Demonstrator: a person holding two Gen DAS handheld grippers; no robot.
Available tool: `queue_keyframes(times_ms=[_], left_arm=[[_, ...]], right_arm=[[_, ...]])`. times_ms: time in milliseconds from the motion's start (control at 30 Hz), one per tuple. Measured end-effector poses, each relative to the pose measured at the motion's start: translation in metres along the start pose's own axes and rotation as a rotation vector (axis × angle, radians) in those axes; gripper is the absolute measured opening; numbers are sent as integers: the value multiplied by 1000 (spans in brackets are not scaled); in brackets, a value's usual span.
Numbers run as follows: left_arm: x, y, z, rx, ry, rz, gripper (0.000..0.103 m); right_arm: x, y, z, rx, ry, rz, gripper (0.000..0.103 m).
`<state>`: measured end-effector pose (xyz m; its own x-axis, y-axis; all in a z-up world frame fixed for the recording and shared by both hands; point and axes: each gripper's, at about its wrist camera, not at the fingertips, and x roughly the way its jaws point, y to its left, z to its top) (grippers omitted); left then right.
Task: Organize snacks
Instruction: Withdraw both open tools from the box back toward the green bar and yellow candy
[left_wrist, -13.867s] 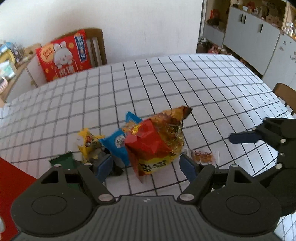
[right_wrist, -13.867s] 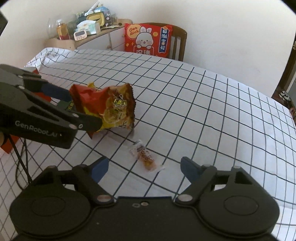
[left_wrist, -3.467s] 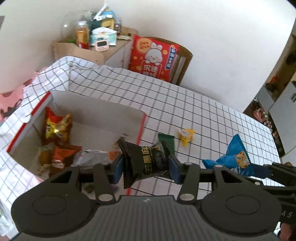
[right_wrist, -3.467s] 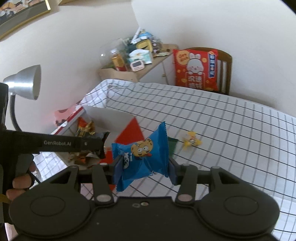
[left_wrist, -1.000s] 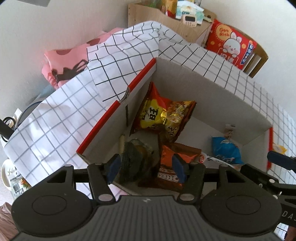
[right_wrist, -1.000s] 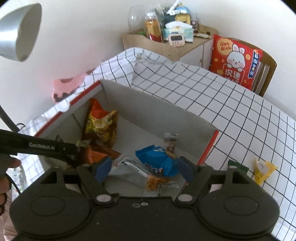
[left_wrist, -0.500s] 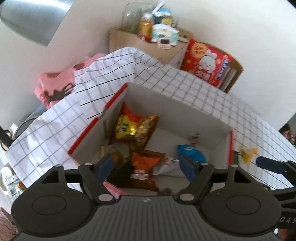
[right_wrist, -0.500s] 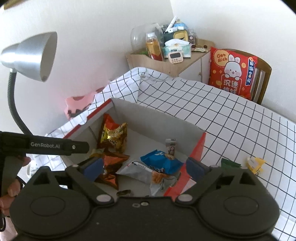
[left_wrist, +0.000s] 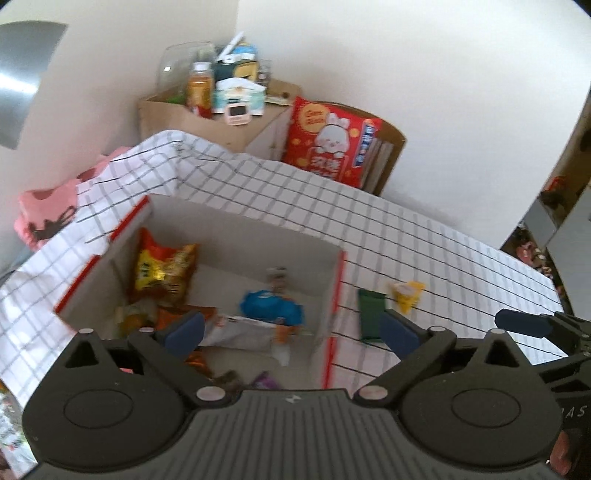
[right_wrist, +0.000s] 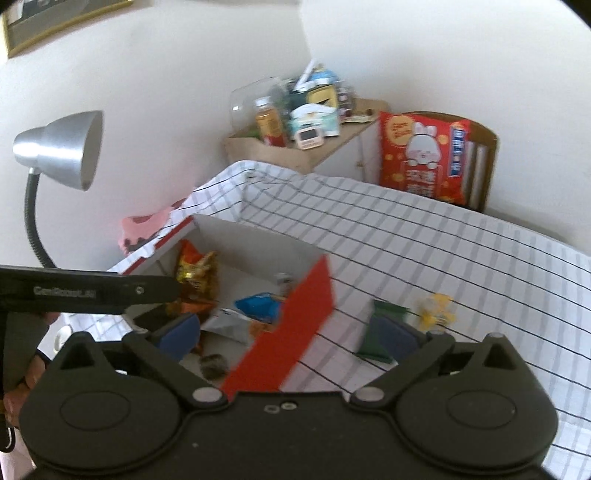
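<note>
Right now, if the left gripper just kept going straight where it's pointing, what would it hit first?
Probably the snacks in the box: the open left gripper aims down into it, roughly at the blue packet and the silvery bag below. Depth is hard to judge.

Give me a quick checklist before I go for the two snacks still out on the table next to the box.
1. Left gripper empty and open: ok.
2. Right gripper empty and open: ok.
3. Green packet lying on the tablecloth outside the box: ok.
4. Yellow packet beside it, free to grab: ok.
5. Room left in the box for both: ok.
6. Red flap clear of the right gripper's path: not ok, it stands between the fingers in the right wrist view.
</note>
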<state>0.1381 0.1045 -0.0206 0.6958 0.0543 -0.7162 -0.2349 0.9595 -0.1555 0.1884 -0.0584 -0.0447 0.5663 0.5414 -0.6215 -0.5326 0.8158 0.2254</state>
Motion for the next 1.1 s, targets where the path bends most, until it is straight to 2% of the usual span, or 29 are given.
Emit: queue_keyframes(times_ms=[267,633,900,1100], left_arm=[[19,-60,-17,49,18,-25,102],[65,-130,-37,93,92,15,102],[111,-144,-30,81,155,53,102],[148,-142,-24,60,198,97,102]], right_arm=[[-24,-60,-15,52,-3,-91,103],[-24,-134,-17,115,48,-142,102],[1,-163,-8,167,72,-130,101],[36,-169,4,174,110,-108,100]])
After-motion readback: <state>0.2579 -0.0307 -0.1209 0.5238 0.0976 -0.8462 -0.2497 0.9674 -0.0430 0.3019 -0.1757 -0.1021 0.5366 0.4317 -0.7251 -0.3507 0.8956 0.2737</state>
